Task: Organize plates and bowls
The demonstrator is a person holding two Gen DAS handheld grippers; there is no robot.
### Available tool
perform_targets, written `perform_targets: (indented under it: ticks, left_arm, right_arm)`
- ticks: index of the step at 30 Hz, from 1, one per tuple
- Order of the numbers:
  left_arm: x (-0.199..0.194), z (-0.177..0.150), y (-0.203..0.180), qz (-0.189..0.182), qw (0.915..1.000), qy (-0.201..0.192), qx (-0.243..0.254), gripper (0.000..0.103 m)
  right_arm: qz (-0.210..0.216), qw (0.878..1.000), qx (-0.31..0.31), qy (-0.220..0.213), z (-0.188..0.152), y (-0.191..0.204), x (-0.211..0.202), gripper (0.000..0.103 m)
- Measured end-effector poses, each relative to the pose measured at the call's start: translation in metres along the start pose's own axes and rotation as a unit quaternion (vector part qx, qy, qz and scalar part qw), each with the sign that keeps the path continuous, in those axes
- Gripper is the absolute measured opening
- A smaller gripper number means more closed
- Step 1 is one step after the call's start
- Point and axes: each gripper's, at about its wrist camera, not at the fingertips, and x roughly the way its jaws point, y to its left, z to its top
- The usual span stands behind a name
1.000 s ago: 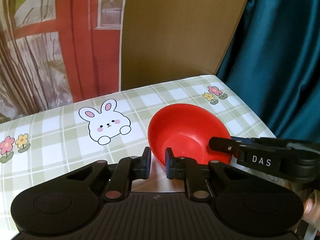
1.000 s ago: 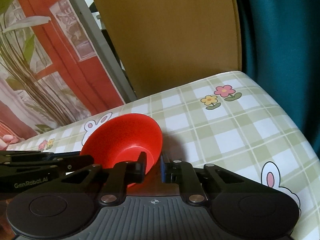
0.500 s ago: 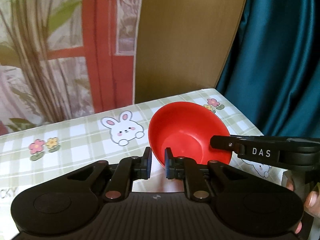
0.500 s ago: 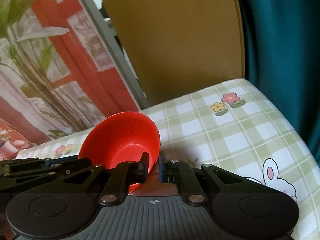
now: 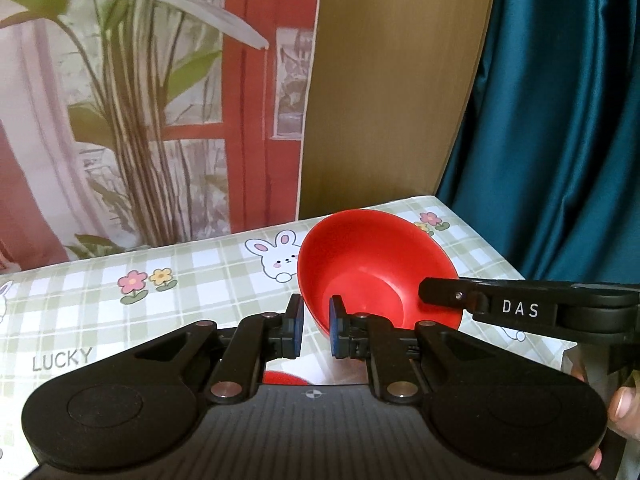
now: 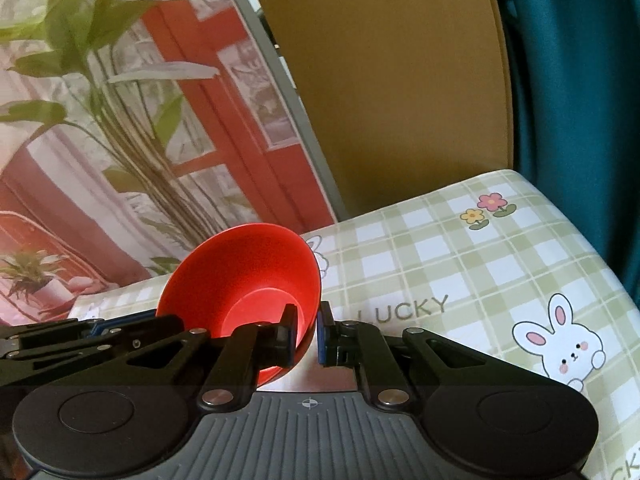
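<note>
A red bowl [image 5: 372,264] hangs tilted above the table, held from two sides. My left gripper [image 5: 314,332] is shut on its near left rim, one pad inside and one outside. My right gripper [image 6: 307,332] is shut on the opposite rim. In the right wrist view the red bowl [image 6: 248,272] opens toward the camera. The right gripper [image 5: 440,296], marked DAS, reaches in from the right in the left wrist view. The left gripper [image 6: 92,328] shows at the left edge of the right wrist view. A red sliver [image 5: 284,378] shows beneath my left fingers; what it is I cannot tell.
The table wears a green checked cloth [image 5: 200,280] with bunnies and flowers. Behind it stand a printed backdrop of plants [image 5: 140,120], a brown board [image 5: 392,100] and a teal curtain [image 5: 560,120]. The table's right edge [image 6: 600,248] drops off by the curtain. A person's thumb [image 5: 624,404] shows at lower right.
Both grippers have risen and drawn back with the bowl between them. The table now sits lower and farther off in both views, and more of the backdrop shows.
</note>
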Motion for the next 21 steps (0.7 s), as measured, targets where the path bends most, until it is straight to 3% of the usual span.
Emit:
perform_targets:
  ticks: [21]
  left_arm:
    - [-0.027,-0.025,0.010,0.013,0.9994,-0.006,-0.031,0.014]
  right_arm:
    - [0.018,1.000,-0.013,0.014,-0.027,0.028,-0.012,0.009]
